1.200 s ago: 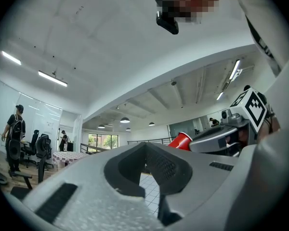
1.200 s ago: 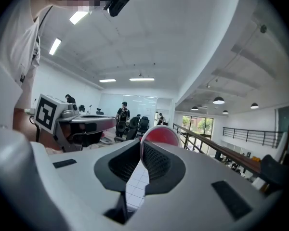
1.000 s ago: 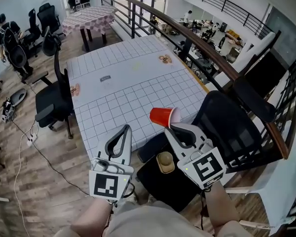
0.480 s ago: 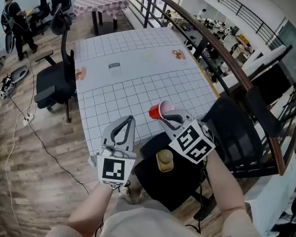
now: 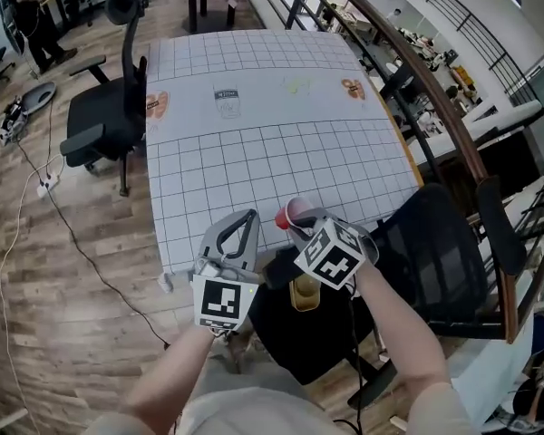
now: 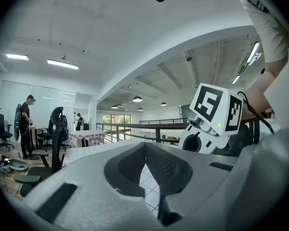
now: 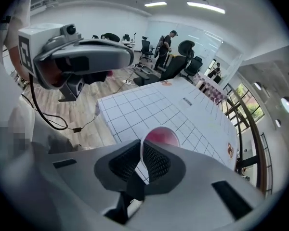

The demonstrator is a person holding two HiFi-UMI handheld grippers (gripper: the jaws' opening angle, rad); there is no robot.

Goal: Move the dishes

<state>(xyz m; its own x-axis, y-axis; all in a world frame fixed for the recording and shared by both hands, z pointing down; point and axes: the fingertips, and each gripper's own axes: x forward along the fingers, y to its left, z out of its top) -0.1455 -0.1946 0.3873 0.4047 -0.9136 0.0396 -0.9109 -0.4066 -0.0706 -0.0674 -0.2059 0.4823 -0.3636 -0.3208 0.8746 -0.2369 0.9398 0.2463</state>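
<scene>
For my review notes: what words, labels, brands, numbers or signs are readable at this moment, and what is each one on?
No text here is legible.
Small dark label printed on the table: too small to read.
Left-edge logo and right-edge logo on the table: blurred, unreadable.
Left marker cube and right marker cube: black-and-white square patterns, no letters or numbers.
Red cup: no print visible.
</scene>
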